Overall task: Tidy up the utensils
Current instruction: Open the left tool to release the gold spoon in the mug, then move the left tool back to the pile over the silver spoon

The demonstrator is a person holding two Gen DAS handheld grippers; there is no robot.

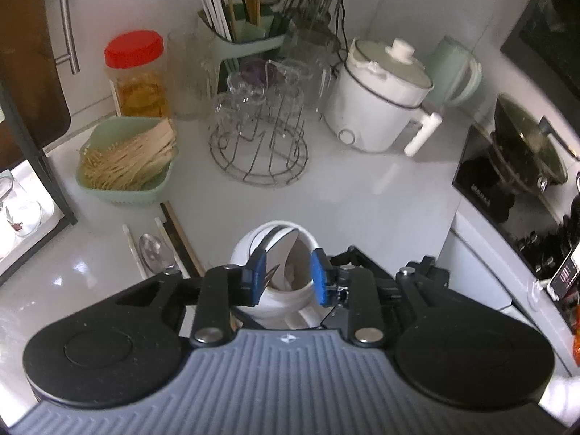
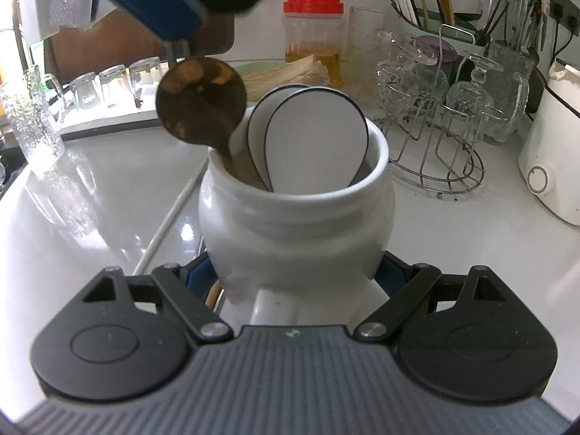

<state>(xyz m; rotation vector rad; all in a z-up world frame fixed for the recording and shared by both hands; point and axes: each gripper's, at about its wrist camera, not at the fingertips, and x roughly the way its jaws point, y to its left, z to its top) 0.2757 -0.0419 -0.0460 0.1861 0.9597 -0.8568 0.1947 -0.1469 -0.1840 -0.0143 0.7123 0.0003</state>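
Right wrist, right tool [image 2: 295, 275] clamps jar [image 2: 295, 214], left tool [image 1: 288, 273] spread (above rim).

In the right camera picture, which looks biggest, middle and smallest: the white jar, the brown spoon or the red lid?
As they look in the right wrist view:
1. white jar, but it's nearest the camera
2. brown spoon
3. red lid, farthest back, so it may be bigger than it looks

Bare counter [image 1: 362, 195] before glass rack [image 1: 258, 137]

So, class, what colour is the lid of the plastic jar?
Red; the jar lid shows best in the left wrist view.
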